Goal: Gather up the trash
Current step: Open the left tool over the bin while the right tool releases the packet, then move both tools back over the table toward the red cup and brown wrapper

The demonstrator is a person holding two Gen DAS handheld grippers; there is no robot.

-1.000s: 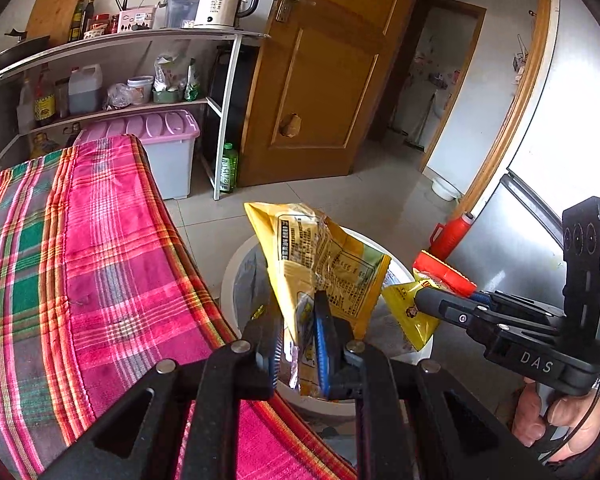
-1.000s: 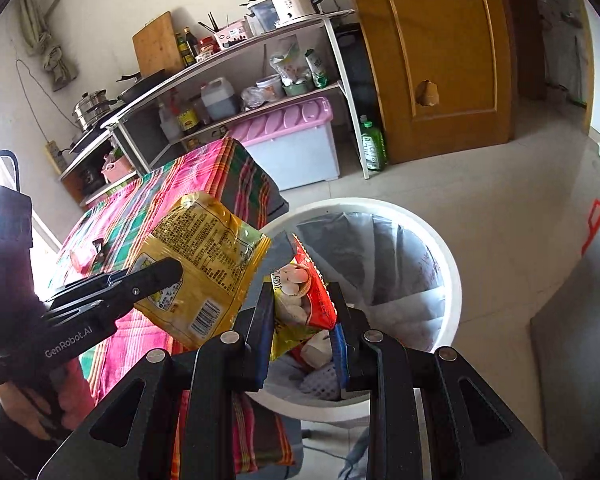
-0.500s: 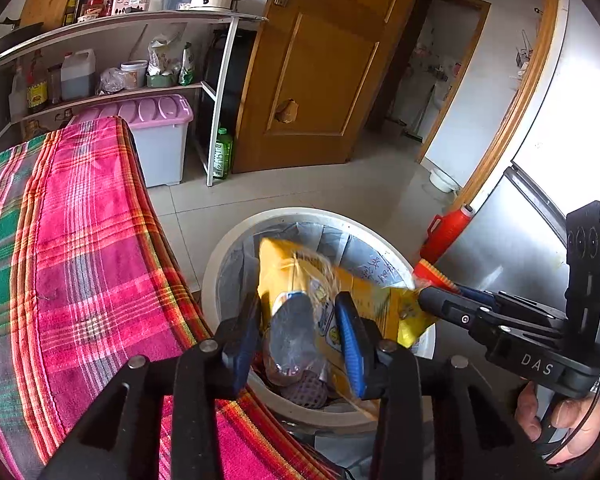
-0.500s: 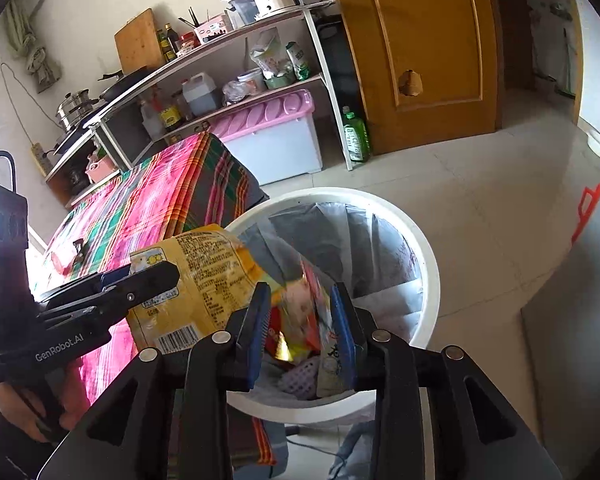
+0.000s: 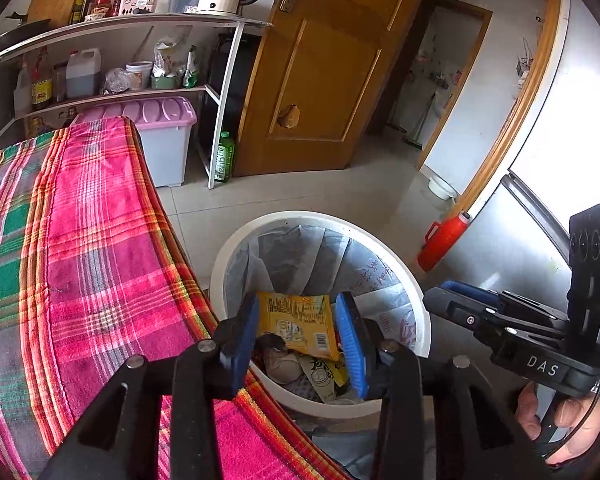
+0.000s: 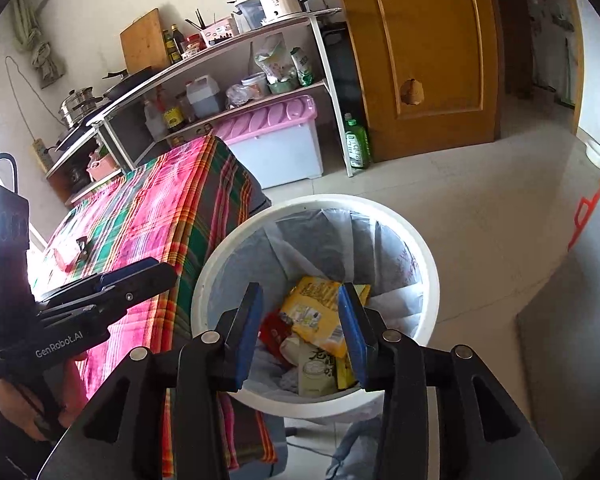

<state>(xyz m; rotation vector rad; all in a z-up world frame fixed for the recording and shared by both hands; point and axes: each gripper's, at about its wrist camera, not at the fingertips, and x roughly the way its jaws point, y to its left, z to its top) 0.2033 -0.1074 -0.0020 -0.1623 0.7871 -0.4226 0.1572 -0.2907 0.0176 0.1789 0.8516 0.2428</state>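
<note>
A white lined trash bin (image 5: pixel 228 264) (image 6: pixel 428 272) stands on the floor beside the table. A yellow snack bag (image 5: pixel 296 324) (image 6: pixel 316 316) lies inside it on top of other wrappers, with a red wrapper (image 6: pixel 274 334) beside it. My left gripper (image 5: pixel 300 332) is open and empty above the bin's near rim. My right gripper (image 6: pixel 302 328) is open and empty above the bin too. Each gripper shows from the side in the other's view: the right (image 5: pixel 476 312), the left (image 6: pixel 132 280).
A table with a pink and green plaid cloth (image 5: pixel 68 248) (image 6: pixel 156 216) stands left of the bin. A shelf rack (image 5: pixel 140 24), a pink-lidded storage box (image 5: pixel 160 132), a green bottle (image 5: pixel 223 156), a wooden door (image 5: pixel 320 72) and a red flask (image 5: pixel 440 240) are around.
Both grippers opened over the bin. The yellow bag fell from the left one and the red and yellow wrapper from the right one into the bin.
</note>
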